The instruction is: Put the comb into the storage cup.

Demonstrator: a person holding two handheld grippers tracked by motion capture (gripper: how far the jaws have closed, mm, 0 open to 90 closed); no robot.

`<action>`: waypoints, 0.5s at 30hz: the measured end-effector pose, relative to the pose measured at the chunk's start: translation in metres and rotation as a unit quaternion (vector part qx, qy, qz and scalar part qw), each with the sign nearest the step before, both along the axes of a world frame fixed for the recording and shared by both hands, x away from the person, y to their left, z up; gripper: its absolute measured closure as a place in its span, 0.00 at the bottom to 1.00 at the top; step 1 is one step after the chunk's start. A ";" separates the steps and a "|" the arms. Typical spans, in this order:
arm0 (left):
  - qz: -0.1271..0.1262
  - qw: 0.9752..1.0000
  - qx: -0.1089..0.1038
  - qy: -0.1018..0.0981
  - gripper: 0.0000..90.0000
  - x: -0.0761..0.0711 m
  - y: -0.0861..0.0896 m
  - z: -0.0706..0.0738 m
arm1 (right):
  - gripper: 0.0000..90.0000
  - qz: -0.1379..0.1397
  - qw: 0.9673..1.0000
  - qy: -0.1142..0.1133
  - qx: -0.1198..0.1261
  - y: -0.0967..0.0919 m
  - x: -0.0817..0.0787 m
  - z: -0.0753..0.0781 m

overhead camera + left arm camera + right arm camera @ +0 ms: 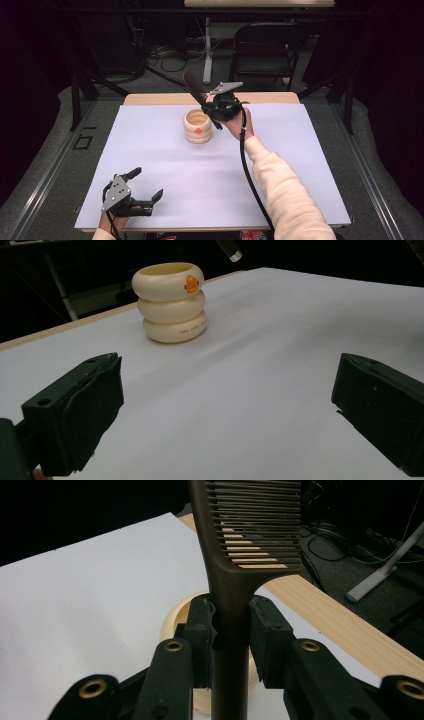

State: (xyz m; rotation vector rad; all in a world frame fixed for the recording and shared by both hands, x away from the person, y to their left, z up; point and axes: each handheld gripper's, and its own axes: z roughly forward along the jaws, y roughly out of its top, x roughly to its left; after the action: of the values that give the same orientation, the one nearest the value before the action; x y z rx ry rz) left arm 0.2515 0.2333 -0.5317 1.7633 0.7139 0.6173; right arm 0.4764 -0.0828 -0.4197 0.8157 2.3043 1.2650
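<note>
A cream holder (197, 126) shaped like three stacked rings, with an orange mark on its side, stands on the white table sheet (210, 170); it is also in the left gripper view (170, 302). My right gripper (212, 111) hangs just above and to the right of it, shut on the handle of a dark brown comb (235, 580). The comb (200, 97) tilts, teeth end up and to the left, handle end at the holder's rim. The holder (175, 622) lies under the jaws. My left gripper (147, 185) rests near the sheet's front left corner, open and empty (227, 390).
A wooden table edge (150, 98) runs along the far side of the sheet. Behind it stand a black folding chair (262, 50) and a desk leg with cables on the floor (207, 50).
</note>
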 end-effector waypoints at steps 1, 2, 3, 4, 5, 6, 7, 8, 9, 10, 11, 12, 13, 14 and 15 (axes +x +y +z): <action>0.000 1.000 -0.001 0.000 0.00 0.000 0.000 0.000 | 0.80 0.001 1.000 -0.001 0.000 0.000 0.000 0.000; 0.000 1.000 -0.001 0.001 0.00 0.000 0.000 0.000 | 0.80 0.001 1.000 -0.001 0.001 0.001 0.000 0.001; 0.001 1.000 0.000 0.000 0.00 0.000 0.000 0.000 | 0.80 0.001 1.000 0.000 0.002 0.001 0.001 0.001; 0.000 1.000 0.000 -0.001 0.00 0.000 0.000 0.000 | 0.80 0.002 1.000 -0.001 0.002 0.002 0.001 0.001; 0.000 1.000 0.000 0.000 0.00 0.000 0.000 0.000 | 0.80 0.002 1.000 -0.001 0.001 0.003 0.001 0.001; 0.000 1.000 -0.001 0.000 0.00 0.000 0.000 0.000 | 0.80 0.002 1.000 0.000 0.000 0.003 0.001 0.001; 0.000 1.000 -0.001 0.000 0.00 0.001 0.000 0.000 | 0.80 0.002 1.000 0.000 0.001 0.003 0.002 0.002; 0.000 1.000 -0.002 0.000 0.00 0.001 0.000 0.000 | 0.80 0.002 1.000 -0.001 0.002 0.004 0.002 0.002; 0.000 1.000 -0.001 0.000 0.00 0.000 0.000 0.000 | 0.80 0.002 1.000 -0.001 0.002 0.004 0.003 0.002; 0.000 1.000 -0.002 0.000 0.00 0.001 0.000 0.000 | 0.80 0.002 1.000 -0.001 0.001 0.004 0.003 0.003; -0.001 1.000 -0.001 0.000 0.00 0.001 0.000 0.000 | 0.80 0.001 1.000 -0.001 0.002 0.005 0.004 0.004; -0.001 1.000 -0.001 0.000 0.00 0.001 0.000 0.000 | 0.80 0.002 1.000 -0.002 0.003 0.005 0.004 0.004; 0.000 1.000 -0.001 0.001 0.00 0.000 0.000 0.000 | 0.80 0.001 1.000 -0.002 0.003 0.005 0.005 0.005; 0.000 1.000 -0.001 0.000 0.00 0.000 0.000 0.000 | 0.80 0.001 1.000 -0.002 0.003 0.006 0.005 0.006; 0.000 1.000 -0.001 0.000 0.00 0.000 0.000 0.000 | 0.80 0.001 1.000 -0.002 0.003 0.006 0.005 0.006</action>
State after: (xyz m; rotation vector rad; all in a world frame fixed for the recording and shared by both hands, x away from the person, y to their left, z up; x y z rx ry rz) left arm 0.2518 0.2332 -0.5319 1.7612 0.7149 0.6151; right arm 0.4814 -0.0764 -0.4133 0.8128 2.2990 1.2748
